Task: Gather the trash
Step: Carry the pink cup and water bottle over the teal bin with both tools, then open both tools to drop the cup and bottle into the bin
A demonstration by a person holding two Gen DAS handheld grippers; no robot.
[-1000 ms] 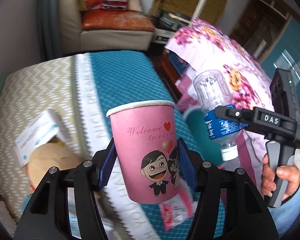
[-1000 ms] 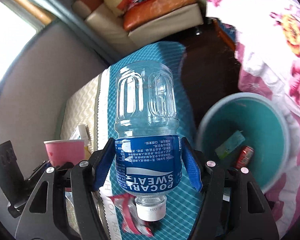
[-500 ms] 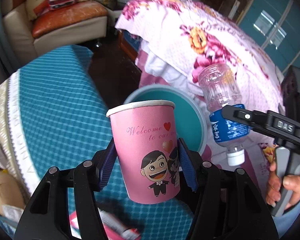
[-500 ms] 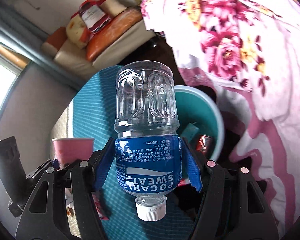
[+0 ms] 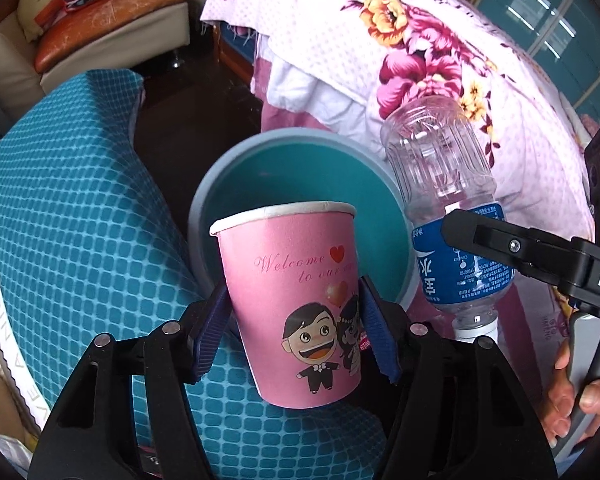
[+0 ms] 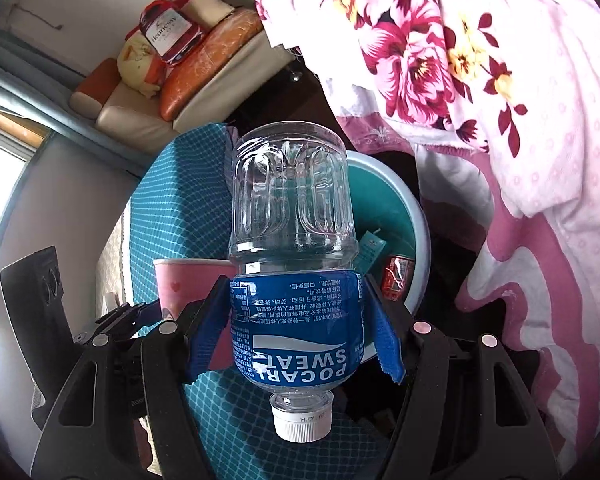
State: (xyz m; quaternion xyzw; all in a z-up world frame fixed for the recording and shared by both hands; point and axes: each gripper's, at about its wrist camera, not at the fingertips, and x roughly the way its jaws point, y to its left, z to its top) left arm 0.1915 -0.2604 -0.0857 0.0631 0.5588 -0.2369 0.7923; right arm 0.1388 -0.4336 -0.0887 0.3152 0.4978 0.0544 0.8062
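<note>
My left gripper (image 5: 292, 332) is shut on a pink paper cup (image 5: 296, 300) with a cartoon couple, held upright in front of a teal bin (image 5: 204, 216). My right gripper (image 6: 294, 332) is shut on an empty Pocari Sweat bottle (image 6: 296, 264), cap toward me. The bottle (image 5: 448, 208) also shows at the right of the left wrist view, over the bin's right rim. The cup (image 6: 188, 284) shows at the left of the right wrist view. The bin (image 6: 416, 236) holds a red can (image 6: 398, 276) and a green packet (image 6: 370, 252).
A teal-checked cushion (image 5: 80, 220) lies at left beside the bin. A floral pink bedspread (image 5: 440, 60) hangs at right. A sofa with orange cushions (image 5: 100, 12) stands behind. Dark floor shows between them.
Both grippers have moved toward the bin with their loads. The bin has grown larger in both views. The cup and bottle stay held.
</note>
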